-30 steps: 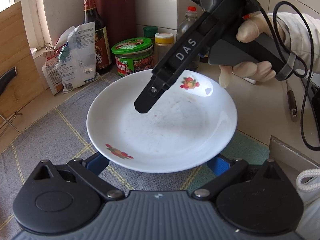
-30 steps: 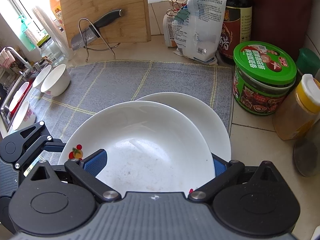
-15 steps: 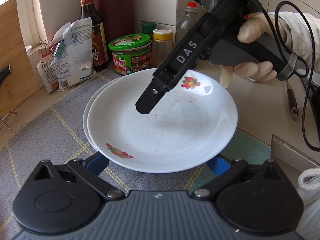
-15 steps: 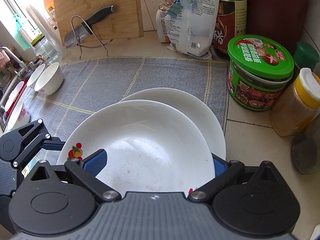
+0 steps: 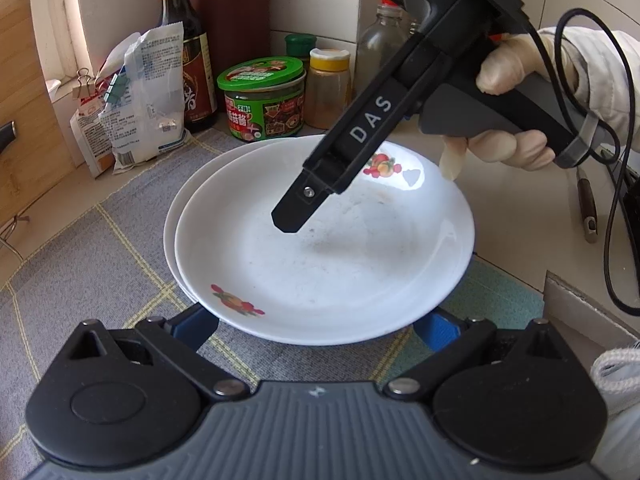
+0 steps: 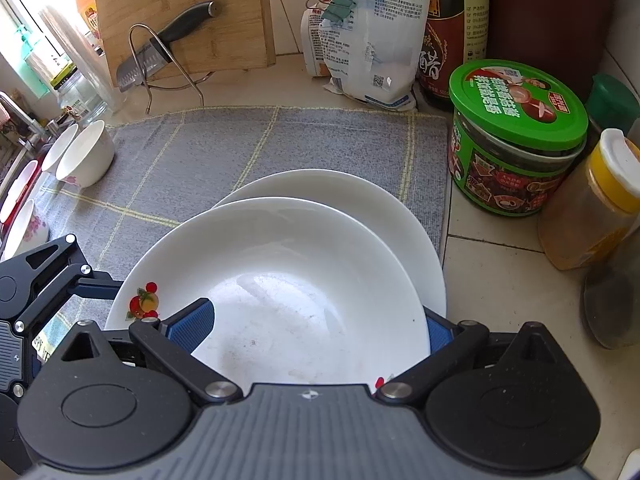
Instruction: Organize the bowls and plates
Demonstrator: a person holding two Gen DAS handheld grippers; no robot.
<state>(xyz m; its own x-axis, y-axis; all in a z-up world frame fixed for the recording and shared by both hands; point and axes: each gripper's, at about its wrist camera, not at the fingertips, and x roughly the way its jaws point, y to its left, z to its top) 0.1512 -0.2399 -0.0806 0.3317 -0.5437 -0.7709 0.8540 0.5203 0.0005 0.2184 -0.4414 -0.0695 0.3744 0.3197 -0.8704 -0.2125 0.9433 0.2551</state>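
Observation:
A white plate with fruit prints [image 5: 320, 264] [image 6: 280, 280] is held over a second white plate [image 5: 176, 208] [image 6: 360, 200] lying on the grey mat [image 6: 240, 144]. My right gripper [image 6: 316, 332] grips its rim, one finger over the plate [image 5: 304, 200] and one under it. My left gripper [image 5: 316, 332] is wide open, its blue pads [image 5: 196, 324] spread beneath the plate's near edge; whether they touch it cannot be told. Several white bowls [image 6: 86, 152] stand at the mat's far left.
A green-lidded jar [image 6: 516, 136], a yellow-capped spice jar [image 6: 600, 200], a dark sauce bottle [image 6: 456, 28] and clipped bags [image 6: 368, 36] crowd the back corner. A cutting board with a knife on a rack [image 6: 176, 36] leans at back left. A sink edge [image 5: 580, 308] lies right.
The held plate has moved toward the back corner jars and now sits over the lower plate, whose rim has come into view at the left. Both grippers moved with it.

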